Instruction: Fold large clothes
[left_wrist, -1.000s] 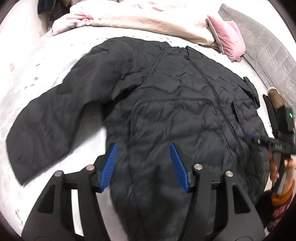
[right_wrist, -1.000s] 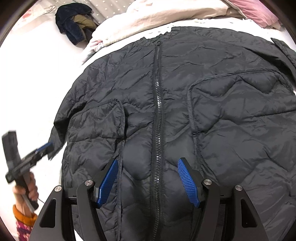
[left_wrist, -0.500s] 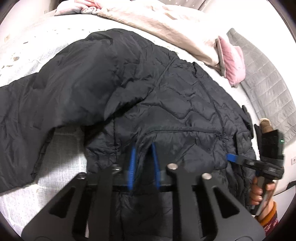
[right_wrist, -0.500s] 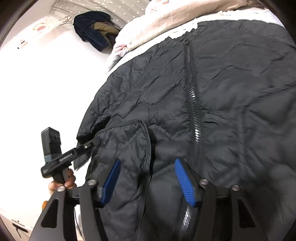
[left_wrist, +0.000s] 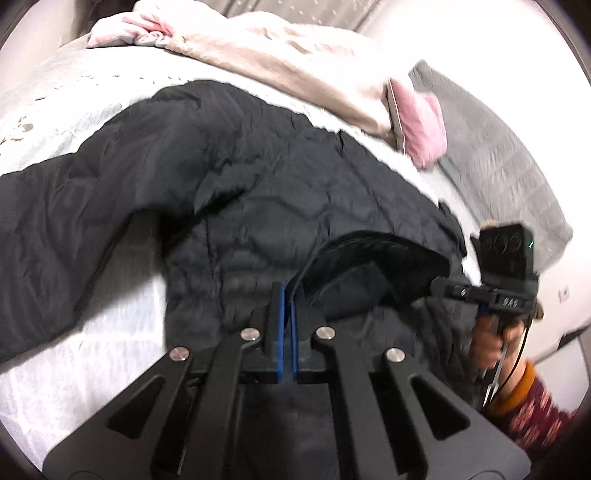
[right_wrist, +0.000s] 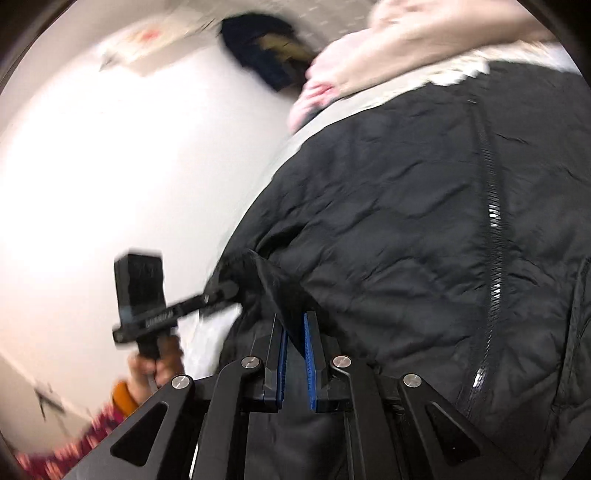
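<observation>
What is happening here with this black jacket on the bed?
A person is starting to fold the black jacket spread on the bed. The left hand-held gripper and the right hand-held gripper have just closed, each pinching the jacket's bottom edge, which is lifted slightly. No fold is made yet.

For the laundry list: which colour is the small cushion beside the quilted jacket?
Pink cushion; the left wrist view shows it best.

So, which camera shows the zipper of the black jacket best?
The right wrist view: the zipper runs in full down the jacket front, teeth visible. In the left wrist view the jacket is seen from its side, and no zipper can be made out.
</observation>
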